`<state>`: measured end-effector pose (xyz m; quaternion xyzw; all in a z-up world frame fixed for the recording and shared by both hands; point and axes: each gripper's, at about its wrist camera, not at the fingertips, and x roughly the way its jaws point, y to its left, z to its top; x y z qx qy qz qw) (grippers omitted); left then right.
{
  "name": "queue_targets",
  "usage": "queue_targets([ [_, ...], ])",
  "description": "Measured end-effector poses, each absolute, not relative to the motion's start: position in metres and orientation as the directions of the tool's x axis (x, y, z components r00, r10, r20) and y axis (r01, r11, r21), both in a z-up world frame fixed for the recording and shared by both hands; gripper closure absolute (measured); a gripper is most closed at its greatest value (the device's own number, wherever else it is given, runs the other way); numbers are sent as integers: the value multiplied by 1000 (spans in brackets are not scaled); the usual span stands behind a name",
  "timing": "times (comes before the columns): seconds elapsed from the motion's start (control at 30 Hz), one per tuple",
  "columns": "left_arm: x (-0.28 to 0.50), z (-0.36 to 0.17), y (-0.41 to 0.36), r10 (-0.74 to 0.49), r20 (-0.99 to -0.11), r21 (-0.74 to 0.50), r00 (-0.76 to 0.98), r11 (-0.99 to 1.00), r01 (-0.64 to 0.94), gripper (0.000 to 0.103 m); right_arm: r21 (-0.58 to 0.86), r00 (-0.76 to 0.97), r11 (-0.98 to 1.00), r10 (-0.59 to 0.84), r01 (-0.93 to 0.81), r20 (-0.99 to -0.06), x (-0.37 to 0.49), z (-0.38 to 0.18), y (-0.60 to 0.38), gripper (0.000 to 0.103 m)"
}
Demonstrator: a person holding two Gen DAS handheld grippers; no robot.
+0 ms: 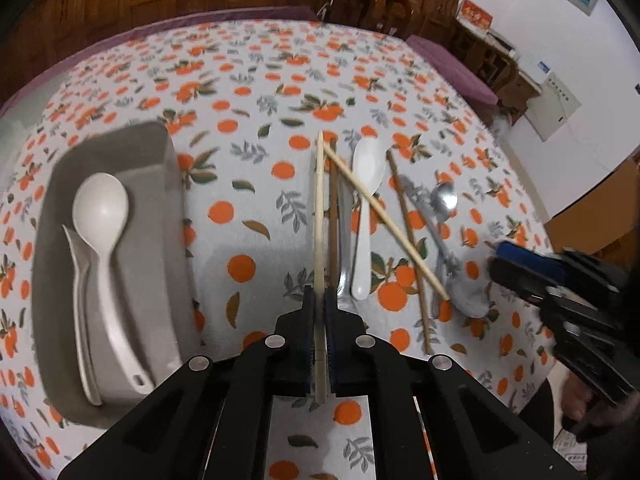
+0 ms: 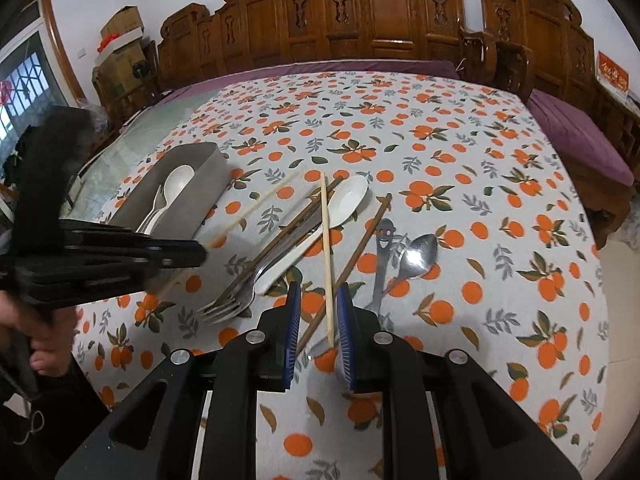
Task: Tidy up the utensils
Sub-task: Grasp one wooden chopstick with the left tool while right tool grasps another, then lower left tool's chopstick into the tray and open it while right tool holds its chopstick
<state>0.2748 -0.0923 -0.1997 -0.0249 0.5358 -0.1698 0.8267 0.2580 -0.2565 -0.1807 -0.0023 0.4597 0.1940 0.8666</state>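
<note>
Chopsticks first: a pale bamboo chopstick (image 1: 319, 216) is pinched between the pads of the left gripper (image 1: 319, 300), its far end reaching out over the orange-print tablecloth (image 1: 248, 80) beside the pile of loose cutlery. A second pale chopstick (image 2: 327, 256) lies across a white plastic spoon (image 2: 320, 220), dark wooden chopsticks (image 2: 360, 240) and a steel fork (image 2: 236, 296), its near end between the half-parted jaws of the right gripper (image 2: 319, 322), which do not seem to press it yet. The grey oblong tray (image 1: 160, 208) holding white spoons sits to the left, well apart. Risk, to my eye: the held stick is gripped near one end, so it may pivot or slip; closing on the crossed one could drag its neighbours. Both grippers tilt steeply down toward the table.
</note>
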Motion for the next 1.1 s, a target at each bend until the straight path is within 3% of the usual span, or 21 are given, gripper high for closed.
queue_targets([
  [0.47,264,-155,-80,-326,-839,-213,437,934,287,99,155,422,914,317,-376,-849,319,-212,-230,83],
  [1.0,253,-145,-78,-330,-828,-211,454,933,293,99,79,365,916,235,-393,-901,343,-241,-209,83],
  [1.07,250,-142,-76,-327,-827,-207,458,934,292,99,74,368,919,227,-386,-902,344,-241,-208,85],
  [1.1,248,-141,-74,-327,-826,-207,460,934,292,99,63,371,922,215,-381,-903,344,-241,-208,92],
])
